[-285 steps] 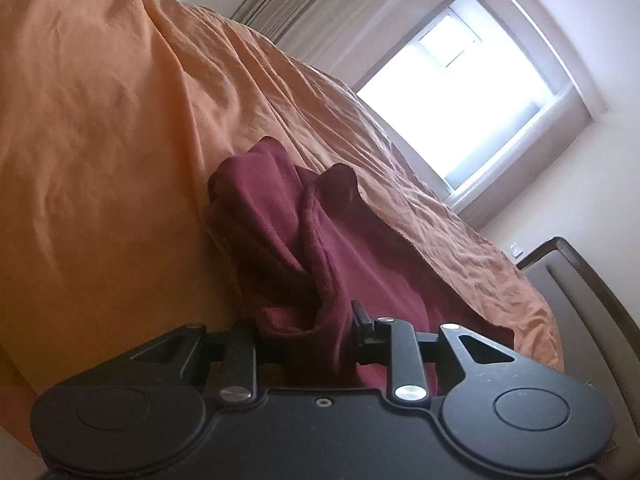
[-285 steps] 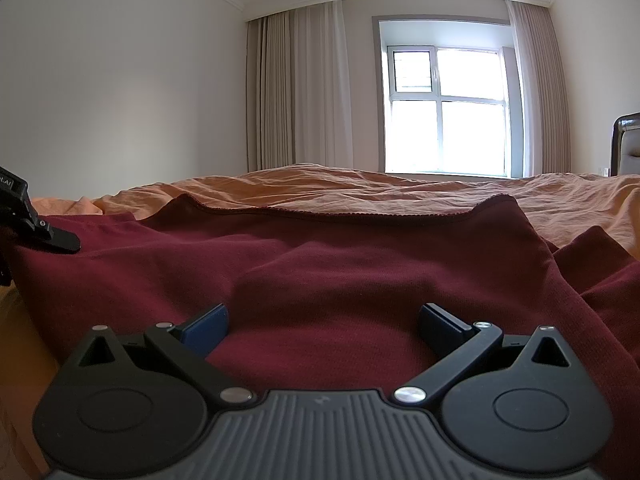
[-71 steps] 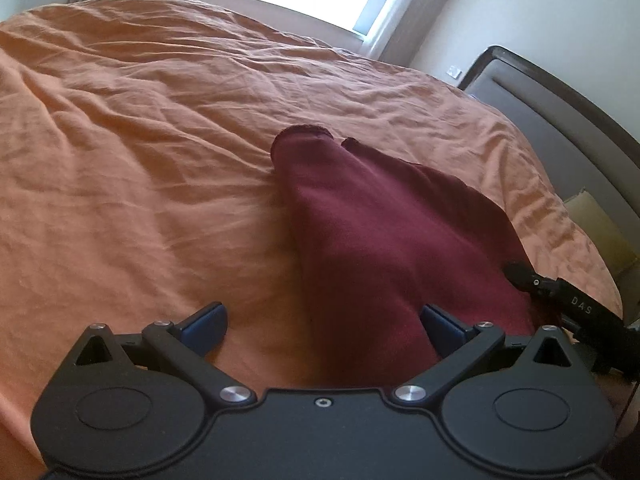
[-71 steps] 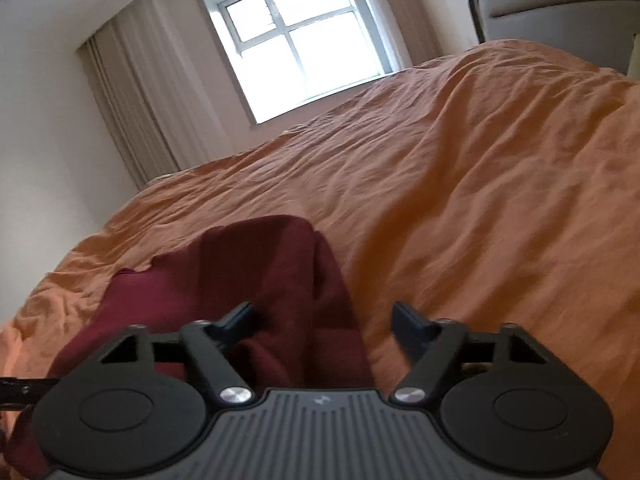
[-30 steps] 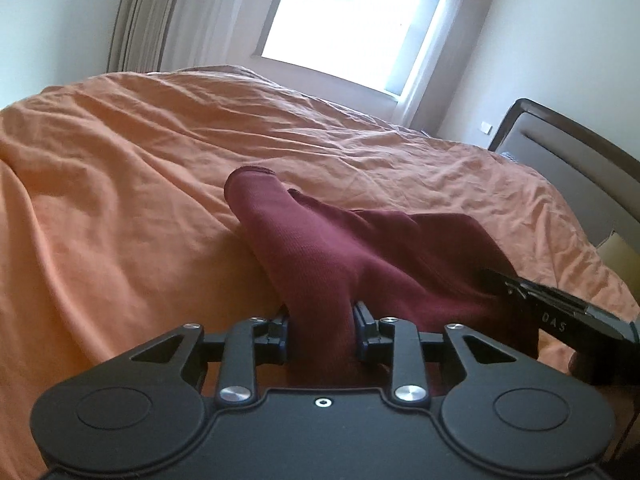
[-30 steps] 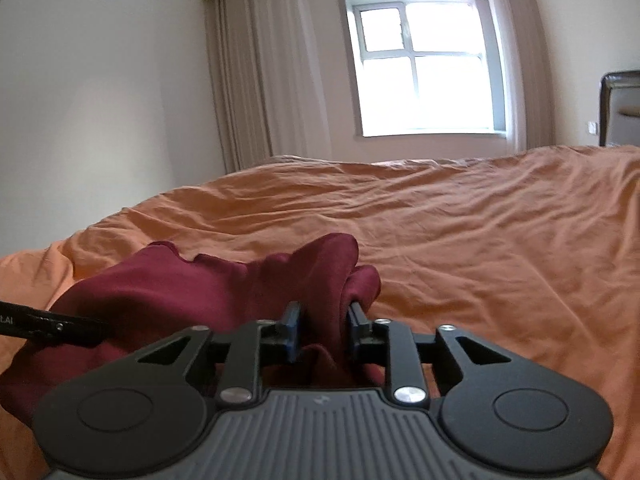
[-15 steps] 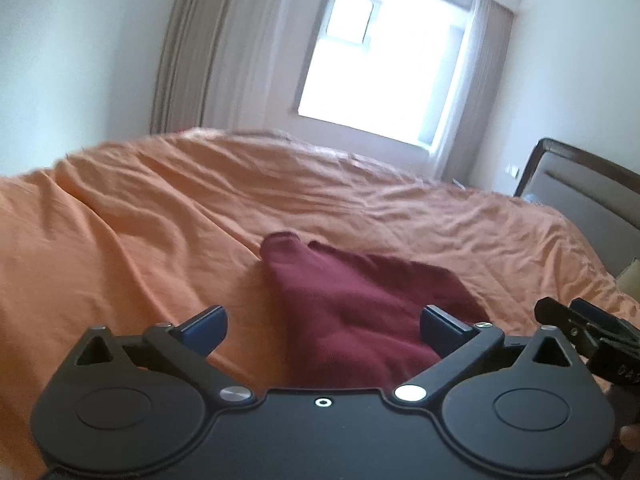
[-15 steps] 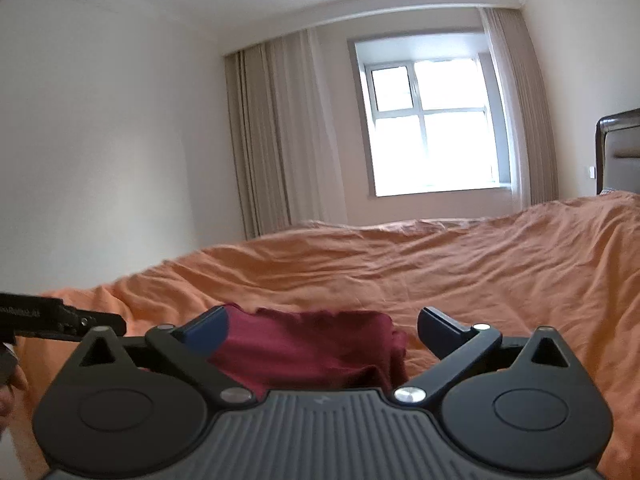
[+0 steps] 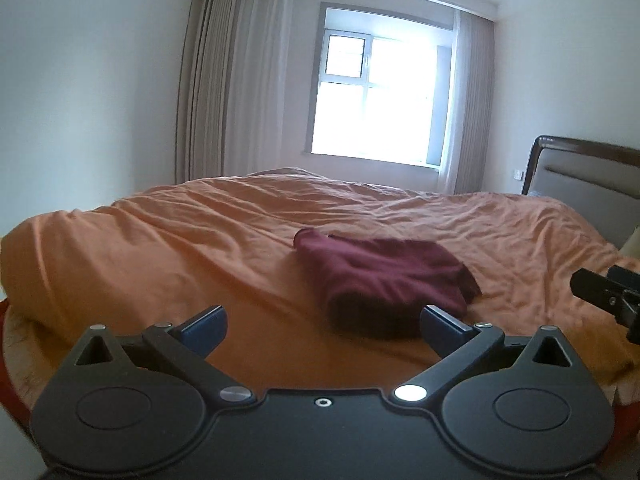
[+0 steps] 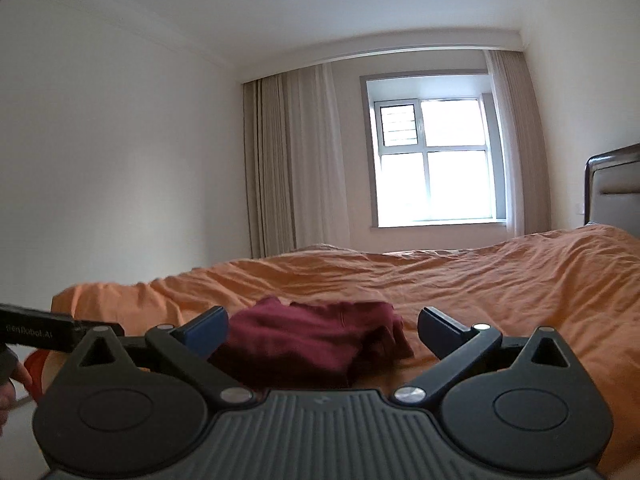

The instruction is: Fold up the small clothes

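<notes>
**Desk:** What lies on the bed (image 9: 160, 248)?

**Photographer:** A maroon garment (image 9: 384, 276), folded into a compact bundle, rests on the orange bedspread near the bed's front edge, toward the side away from the headboard (image 9: 580, 184). In the right wrist view the same garment (image 10: 312, 340) shows stacked layers, one thick folded edge facing the camera.

**Desk:** And the claws?

**Photographer:** The left claw (image 9: 322, 324) is released, its blue-tipped fingers (image 9: 204, 324) spread wide and gripping nothing; it hangs just short of the garment, apart from it. The right claw (image 10: 322, 326) is likewise released and empty, its fingers framing the bundle from the bed's front edge without touching the cloth.

**Desk:** Does each see the other?

**Photographer:** Yes. The right claw's black body juts in at the right edge of the left wrist view, on the headboard side of the garment. The left one enters the right view at far left, with part of a hand (image 10: 8, 384) below it.

**Desk:** The room?

**Photographer:** A bright window (image 10: 434, 164) with pale curtains (image 10: 288, 160) stands beyond the bed's far side.
</notes>
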`<state>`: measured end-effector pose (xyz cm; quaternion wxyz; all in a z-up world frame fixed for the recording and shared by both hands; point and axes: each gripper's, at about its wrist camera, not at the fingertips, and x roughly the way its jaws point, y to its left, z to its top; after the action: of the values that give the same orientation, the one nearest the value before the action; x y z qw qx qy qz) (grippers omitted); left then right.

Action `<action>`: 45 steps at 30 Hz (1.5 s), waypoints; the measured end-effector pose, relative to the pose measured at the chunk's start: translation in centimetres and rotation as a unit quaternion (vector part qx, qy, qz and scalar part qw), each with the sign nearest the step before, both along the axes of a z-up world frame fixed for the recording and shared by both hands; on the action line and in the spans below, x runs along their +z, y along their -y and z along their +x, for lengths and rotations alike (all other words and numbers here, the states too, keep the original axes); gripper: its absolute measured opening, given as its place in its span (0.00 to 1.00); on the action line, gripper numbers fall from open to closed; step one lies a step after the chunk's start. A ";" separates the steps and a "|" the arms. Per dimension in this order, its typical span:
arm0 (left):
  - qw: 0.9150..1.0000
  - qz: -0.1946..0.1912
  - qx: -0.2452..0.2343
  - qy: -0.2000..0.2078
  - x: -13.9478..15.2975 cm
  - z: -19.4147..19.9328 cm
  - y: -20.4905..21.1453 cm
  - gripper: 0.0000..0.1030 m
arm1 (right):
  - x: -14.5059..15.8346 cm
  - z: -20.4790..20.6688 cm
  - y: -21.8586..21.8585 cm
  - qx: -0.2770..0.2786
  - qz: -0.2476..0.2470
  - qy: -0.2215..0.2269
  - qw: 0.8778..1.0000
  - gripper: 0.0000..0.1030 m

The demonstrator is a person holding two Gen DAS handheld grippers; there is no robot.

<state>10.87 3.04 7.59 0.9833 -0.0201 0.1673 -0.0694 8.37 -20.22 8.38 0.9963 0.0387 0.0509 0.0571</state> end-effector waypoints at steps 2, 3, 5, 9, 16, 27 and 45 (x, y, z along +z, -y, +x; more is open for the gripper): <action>1.000 0.007 0.002 0.000 -0.9 -1.5 0.0 0.99 | -0.9 -1.6 -0.2 0.000 -0.007 -0.007 1.000 1.00; 1.000 0.009 0.004 0.000 -1.3 -2.3 0.0 0.99 | -1.3 -2.1 -0.3 0.000 -0.008 -0.012 1.000 1.00; 1.000 0.010 0.005 -0.002 -2.1 -3.6 0.0 0.99 | -2.1 -3.1 -0.3 -0.002 -0.006 -0.019 1.000 1.00; 1.000 0.024 0.015 -0.003 -3.0 -5.0 0.2 0.99 | -3.3 -4.6 -0.2 -0.003 0.004 -0.033 0.999 1.00; 0.999 0.035 0.018 -0.008 -3.5 -6.3 0.9 0.99 | -4.2 -6.4 0.7 -0.011 0.014 -0.032 0.999 1.00; 0.999 0.035 0.022 -0.012 -3.6 -6.6 1.2 0.99 | -4.5 -7.2 1.1 -0.018 0.019 -0.028 0.999 1.00; 0.999 0.034 0.029 -0.014 -3.7 -7.1 1.1 0.99 | -4.6 -7.5 0.9 -0.013 0.016 -0.024 1.000 1.00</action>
<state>3.78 1.97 3.93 0.9825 0.0077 0.1829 -0.0353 0.83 -21.11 3.81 0.9947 0.0567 0.0730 0.0440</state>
